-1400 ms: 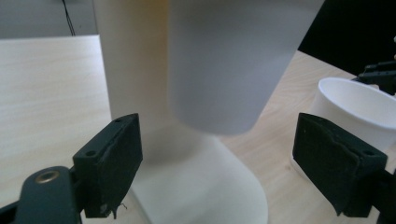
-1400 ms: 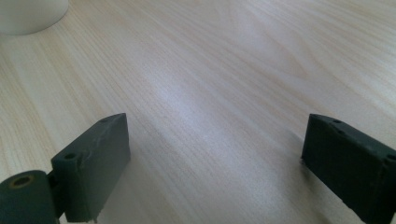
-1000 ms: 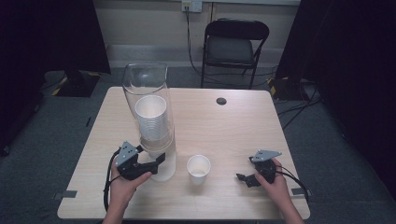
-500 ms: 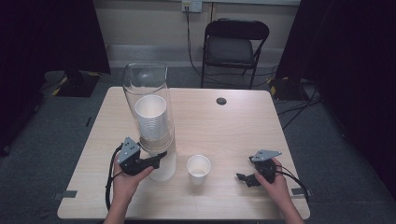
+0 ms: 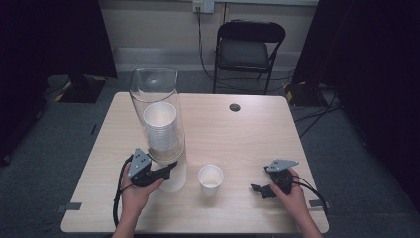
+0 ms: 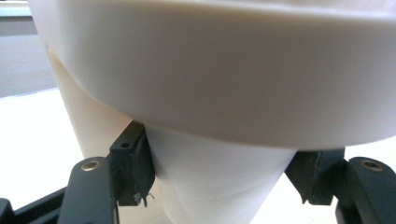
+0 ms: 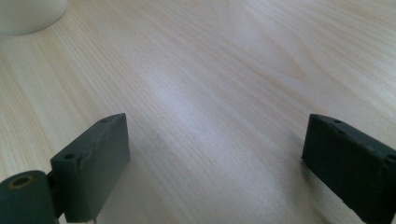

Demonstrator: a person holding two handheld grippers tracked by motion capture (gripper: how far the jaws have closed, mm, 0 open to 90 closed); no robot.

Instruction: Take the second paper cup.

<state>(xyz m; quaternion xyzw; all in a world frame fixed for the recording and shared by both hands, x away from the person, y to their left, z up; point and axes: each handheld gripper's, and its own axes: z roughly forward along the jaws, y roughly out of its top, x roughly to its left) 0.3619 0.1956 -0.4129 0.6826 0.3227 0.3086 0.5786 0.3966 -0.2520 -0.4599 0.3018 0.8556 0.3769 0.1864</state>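
A clear tube dispenser (image 5: 154, 96) stands at the left of the table with a stack of white paper cups (image 5: 160, 126) inside. The lowest cup (image 6: 219, 186) pokes out under the dispenser's white collar (image 6: 224, 70). My left gripper (image 5: 171, 168) is shut on that cup's tapered wall, with one pad (image 6: 135, 168) pressed on each side. One loose white cup (image 5: 210, 177) stands upright mid-table. My right gripper (image 5: 255, 188) rests low over the bare wood at the front right, open, with nothing between its pads (image 7: 98, 158).
The wooden table (image 5: 257, 134) has a round cable hole (image 5: 235, 107) near its far edge. A black folding chair (image 5: 250, 47) stands behind the table. The loose cup's base (image 7: 28, 14) shows at the top left in the right gripper view.
The left gripper's tip has shifted only slightly against the cup under the dispenser. The right gripper and the loose cup have stayed still.
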